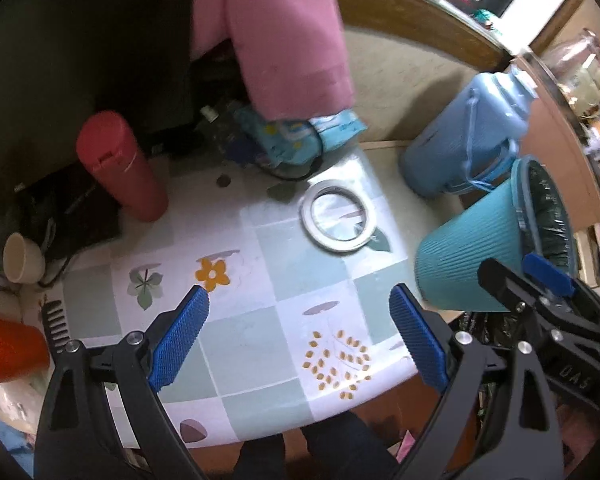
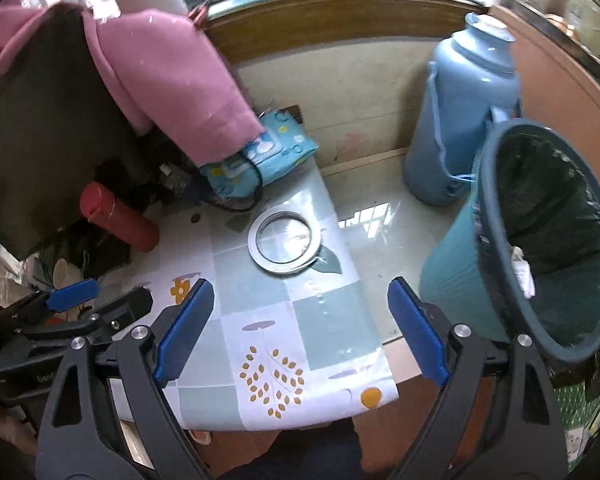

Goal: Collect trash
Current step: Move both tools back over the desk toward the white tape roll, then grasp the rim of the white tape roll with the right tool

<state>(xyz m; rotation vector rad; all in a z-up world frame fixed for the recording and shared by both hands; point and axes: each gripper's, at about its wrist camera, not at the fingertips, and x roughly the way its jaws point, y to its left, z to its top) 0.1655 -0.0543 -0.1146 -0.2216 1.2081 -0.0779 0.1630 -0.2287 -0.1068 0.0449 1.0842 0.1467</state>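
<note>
My left gripper (image 1: 300, 336) hangs open over the tiled tablecloth (image 1: 240, 344) with nothing between its blue pads. To its right, my right gripper (image 2: 300, 328) is open and empty too, above the table's front right corner. Each shows at the edge of the other's view: the right gripper (image 1: 548, 284) and the left gripper (image 2: 76, 300). A teal ribbed bin (image 2: 452, 264) with a black liner stands on the floor right of the table, also the bin (image 1: 472, 248). A white scrap (image 2: 524, 272) lies inside it. A white tape ring (image 1: 338, 216) (image 2: 286, 242) lies flat on the cloth ahead.
A red bottle (image 1: 120, 164) stands at the left, with a paper cup (image 1: 22, 258) and an orange object (image 1: 8, 348) nearer. A pink cloth (image 2: 172, 76) hangs over a blue patterned pack (image 2: 268, 148) at the back. A pale blue flask (image 2: 460, 120) stands behind the bin.
</note>
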